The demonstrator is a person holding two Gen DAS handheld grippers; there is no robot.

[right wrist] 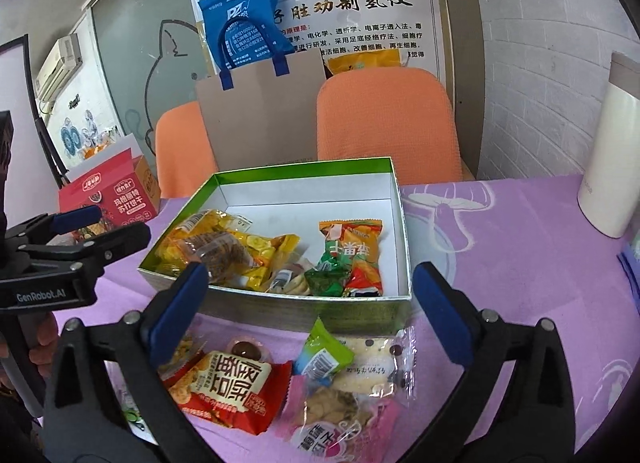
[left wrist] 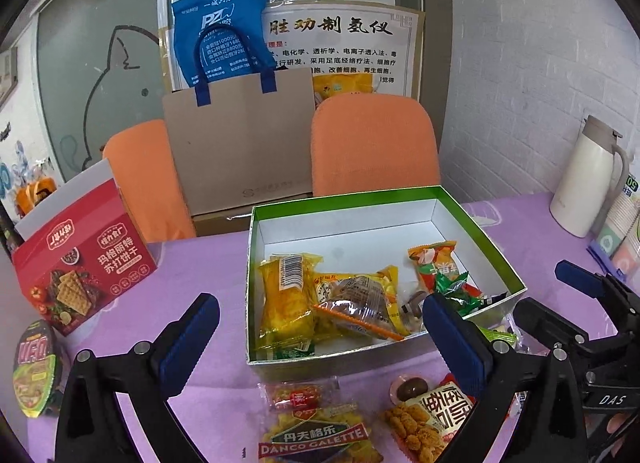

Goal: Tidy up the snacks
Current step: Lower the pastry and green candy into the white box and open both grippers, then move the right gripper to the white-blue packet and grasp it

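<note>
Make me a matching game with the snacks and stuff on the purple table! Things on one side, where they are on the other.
Things:
1. orange-and-green packet
2. pink packet
3. white jug
4. red cracker box

Places:
A. on the tablecloth, in front of the green box
B. inside the green box
C. standing at the table's right edge
D. standing left of the green box

Pairs: 1-B, 2-A, 3-C, 4-D

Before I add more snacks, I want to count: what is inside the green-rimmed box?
The green-rimmed box holds yellow packets, a clear-wrapped dark snack, an orange packet and a green one. Anything beneath them is covered.
</note>
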